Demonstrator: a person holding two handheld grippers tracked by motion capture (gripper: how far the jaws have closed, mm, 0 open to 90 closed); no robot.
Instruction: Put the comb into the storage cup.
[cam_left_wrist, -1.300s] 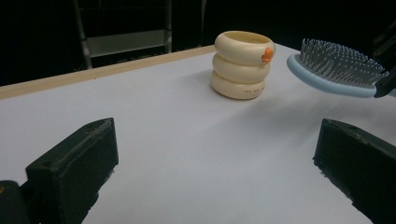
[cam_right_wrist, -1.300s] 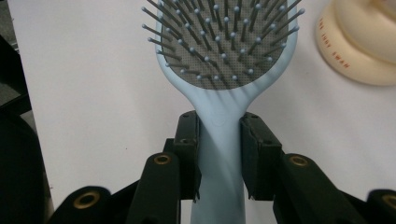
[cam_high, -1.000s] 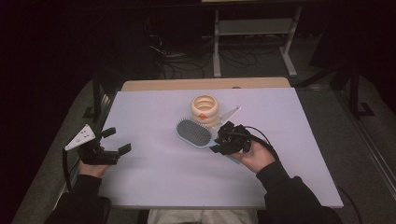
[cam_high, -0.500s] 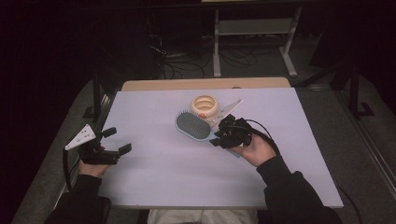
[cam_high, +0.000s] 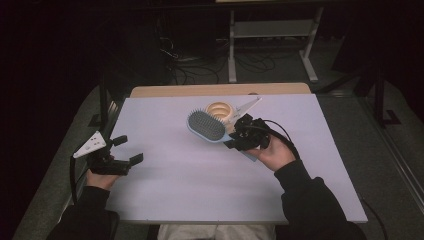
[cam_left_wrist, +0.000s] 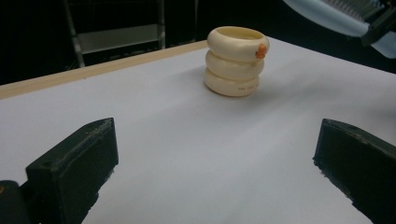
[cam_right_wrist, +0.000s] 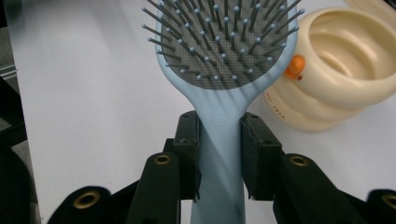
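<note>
Hairbrush (cam_high: 206, 126) sits clamped by its handle in the right gripper (cam_high: 239, 138), bristles up, raised above the desk (cam_high: 200, 190) near its far edge, just beside the cream ringed holder (cam_high: 220, 108). Left gripper (cam_high: 125, 149) rests at the desk's left edge, jaws wide, holding nothing.

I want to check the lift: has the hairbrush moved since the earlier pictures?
Yes. The hairbrush, clamped in the right gripper, has come up off the table, and its head now lies closer to the cream holder in the high view.
</note>
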